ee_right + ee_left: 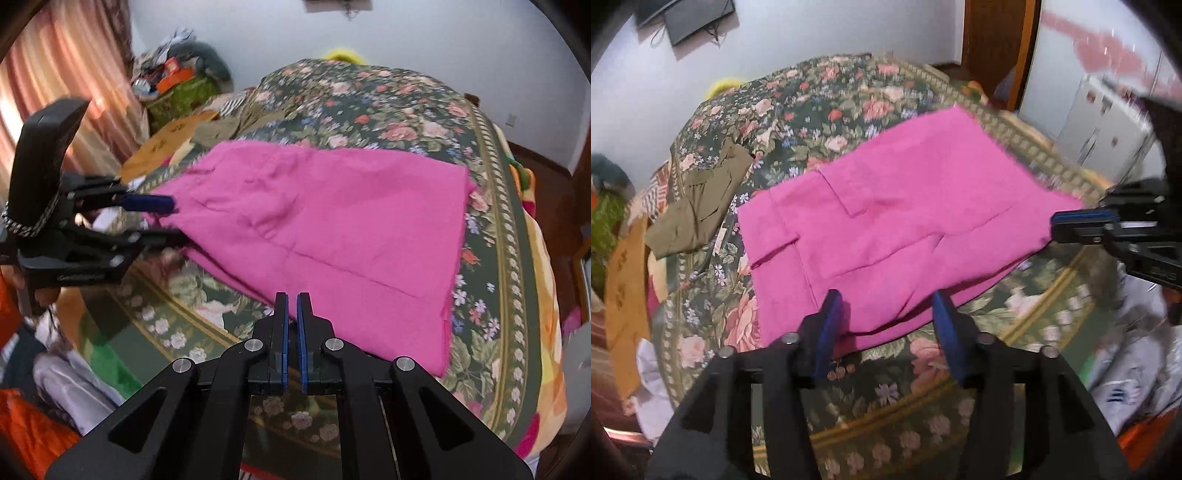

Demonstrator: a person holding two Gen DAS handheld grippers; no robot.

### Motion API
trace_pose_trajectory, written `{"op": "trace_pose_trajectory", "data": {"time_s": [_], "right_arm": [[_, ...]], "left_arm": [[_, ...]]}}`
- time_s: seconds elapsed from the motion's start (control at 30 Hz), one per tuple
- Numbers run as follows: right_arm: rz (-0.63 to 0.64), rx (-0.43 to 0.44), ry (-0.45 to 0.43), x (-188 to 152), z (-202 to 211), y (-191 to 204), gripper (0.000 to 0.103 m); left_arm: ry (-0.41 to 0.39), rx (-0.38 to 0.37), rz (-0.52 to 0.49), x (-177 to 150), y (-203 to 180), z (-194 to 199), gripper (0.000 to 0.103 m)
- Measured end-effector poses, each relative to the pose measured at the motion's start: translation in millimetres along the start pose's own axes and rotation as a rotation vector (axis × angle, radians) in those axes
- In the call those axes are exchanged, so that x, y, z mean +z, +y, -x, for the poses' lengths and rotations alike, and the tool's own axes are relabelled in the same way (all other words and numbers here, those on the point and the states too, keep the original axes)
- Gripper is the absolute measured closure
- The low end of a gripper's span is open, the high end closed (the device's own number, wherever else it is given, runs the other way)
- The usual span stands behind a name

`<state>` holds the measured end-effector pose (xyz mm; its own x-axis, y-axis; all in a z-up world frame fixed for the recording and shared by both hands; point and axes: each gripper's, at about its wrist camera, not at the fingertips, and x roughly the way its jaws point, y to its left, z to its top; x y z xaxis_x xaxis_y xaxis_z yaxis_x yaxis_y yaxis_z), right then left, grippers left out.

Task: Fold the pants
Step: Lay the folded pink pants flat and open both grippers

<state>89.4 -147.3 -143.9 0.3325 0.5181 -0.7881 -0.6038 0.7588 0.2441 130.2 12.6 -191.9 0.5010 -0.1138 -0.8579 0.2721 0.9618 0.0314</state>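
Looking from the left wrist first, then the right.

Left wrist view, left gripper point(886, 306): pointing steeply down over the near edge of the pink pants point(886, 221); its blue pads point(831, 325) are standing apart, with nothing pressed between them.
Left wrist view, pants: lying folded and fairly flat on the floral bedspread point(820, 103), with a flap and seams facing up.
Left wrist view, right gripper point(1071, 225): reaching in from the right at the far-right corner of the pants; I cannot tell from here whether it is gripping cloth.
Left wrist view, surroundings: an olive garment point(698, 206) is lying on the bedspread to the left, apart from the pants.

Right wrist view, right gripper point(293, 314): angling down at the near edge of the pants point(332, 221), fingers closed together with only a slit showing; no cloth is visibly caught.
Right wrist view, left gripper point(162, 218): coming in from the left, fingers spread at the left corner of the pants.
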Motion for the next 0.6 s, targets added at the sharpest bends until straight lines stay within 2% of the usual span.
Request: {"op": "trace_pose_trajectory", "data": {"time_s": [0.07, 0.2, 0.23, 0.3, 0.37, 0.43, 0.53, 0.6], "right_arm": [[-0.034, 0.007, -0.025, 3.4, 7.3, -3.7, 0.095], [-0.065, -0.020, -0.073, 10.6, 14.5, -7.8, 0.077], [-0.070, -0.027, -0.081, 12.2, 14.0, -9.3, 0.077], [-0.095, -0.032, -0.084, 14.0, 9.6, -12.6, 0.077], [-0.138, -0.018, -0.075, 17.0, 1.2, -14.9, 0.077], [-0.146, 0.000, -0.065, 20.1, -10.3, -11.4, 0.077], [-0.131, 0.006, -0.013, 16.5, -27.2, -8.7, 0.077], [-0.126, -0.012, 0.022, 11.4, -36.1, -12.1, 0.077]], "left_arm": [[-0.026, -0.008, 0.025, 2.1, 7.0, 12.7, 0.048], [-0.084, -0.015, 0.112, 9.9, 30.5, 31.7, 0.047], [-0.085, -0.002, 0.140, 12.5, 37.9, 31.6, 0.047], [-0.065, 0.028, 0.184, 15.3, 48.0, 24.9, 0.047], [-0.035, 0.001, 0.235, 15.1, 56.4, 10.6, 0.048], [-0.009, -0.012, 0.253, 11.7, 58.4, -1.5, 0.053], [0.049, 0.020, 0.233, 1.3, 54.0, -22.9, 0.054], [0.071, 0.065, 0.202, -8.4, 52.7, -30.4, 0.048]]}}
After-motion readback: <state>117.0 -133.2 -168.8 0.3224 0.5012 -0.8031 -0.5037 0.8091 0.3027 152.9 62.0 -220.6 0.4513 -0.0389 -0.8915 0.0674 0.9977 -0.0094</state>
